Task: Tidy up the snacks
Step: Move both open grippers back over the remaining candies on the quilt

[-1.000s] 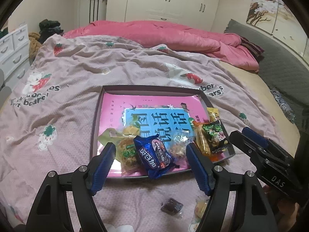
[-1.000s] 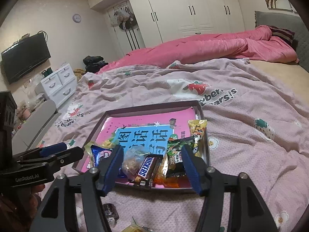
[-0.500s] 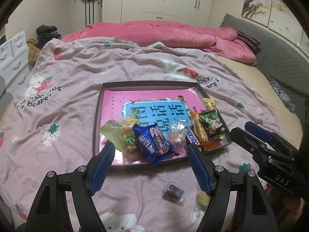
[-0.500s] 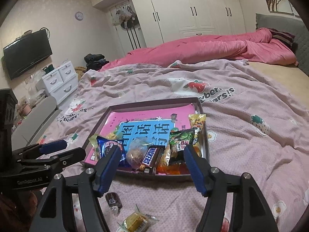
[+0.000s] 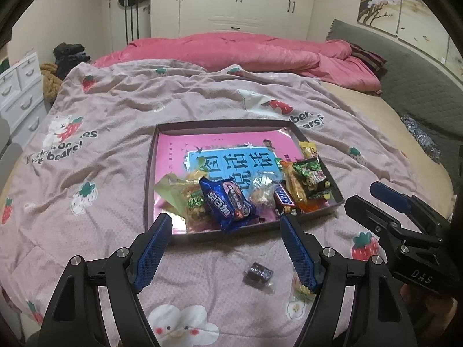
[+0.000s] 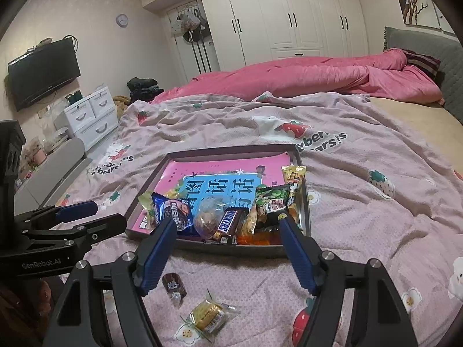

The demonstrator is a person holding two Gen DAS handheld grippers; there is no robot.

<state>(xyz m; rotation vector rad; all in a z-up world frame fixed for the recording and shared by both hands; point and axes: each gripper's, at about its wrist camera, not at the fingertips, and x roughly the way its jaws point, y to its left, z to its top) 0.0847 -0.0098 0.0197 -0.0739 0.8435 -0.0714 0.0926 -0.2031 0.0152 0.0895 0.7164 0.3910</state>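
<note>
Both tools spread wide, nothing in either. Left tool (image 5: pixel 225 225) and right tool (image 6: pixel 227 228) hover over bed (image 5: pixel 110 179), just short of tray (image 5: pixel 149 173) near edge. Tray holds snacks along near side: Oreo pack (image 5: pixel 228 202), Snickers bar (image 6: pixel 230 221), green pack (image 6: pixel 272 202), clear-wrapped sweet (image 6: pixel 209 217). Outside tray on blanket: dark wrapped candy (image 6: pixel 173 284) and gold wrapped candy (image 6: pixel 208 315), close together, betw. right tool's fingers (image 6: pixel 157 253).

Bedroom, indoor light. White wardrobe (image 6: pixel 292 20) spans far wall. Wall-mounted TV (image 6: pixel 43 72) and round clock (image 6: pixel 122 20) at left; white drawer unit (image 6: pixel 92 115) below. Grey headboard (image 5: pixel 416 92) at right.
</note>
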